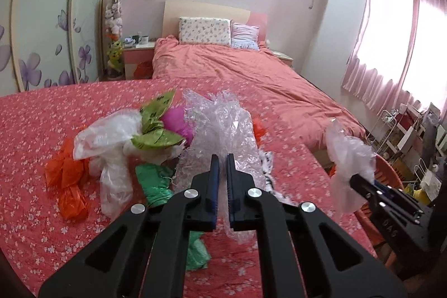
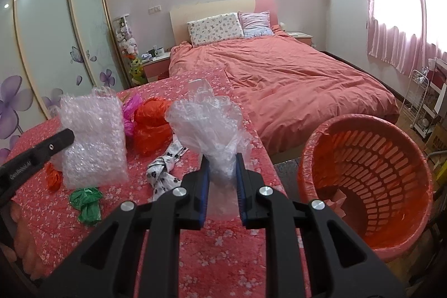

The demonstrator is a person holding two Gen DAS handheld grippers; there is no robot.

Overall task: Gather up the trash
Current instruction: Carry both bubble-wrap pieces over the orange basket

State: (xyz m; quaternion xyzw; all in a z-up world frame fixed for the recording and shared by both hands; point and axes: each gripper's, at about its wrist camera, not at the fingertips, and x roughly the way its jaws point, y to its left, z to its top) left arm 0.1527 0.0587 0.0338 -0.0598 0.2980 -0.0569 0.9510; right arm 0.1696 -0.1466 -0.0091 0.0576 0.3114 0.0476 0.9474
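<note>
My left gripper [image 1: 222, 158] is shut on a sheet of bubble wrap [image 1: 223, 130] and holds it above the red flowered table [image 1: 36, 113]; the wrap also shows in the right wrist view [image 2: 93, 136]. My right gripper [image 2: 222, 158] is shut on a crumpled clear plastic bag [image 2: 209, 124], also seen in the left wrist view [image 1: 349, 158]. An orange basket [image 2: 363, 180] lined with a bag stands to the right of the table, with pink scraps at its bottom.
On the table lie a clear bag [image 1: 111, 141], a green wrapper [image 1: 156, 124], orange bags [image 1: 67, 175], a green bag [image 2: 86, 203], a magenta bag [image 1: 178, 122] and a paw-print bag [image 2: 164, 166]. A bed [image 2: 279, 74] stands beyond. A rack [image 2: 421, 102] is at right.
</note>
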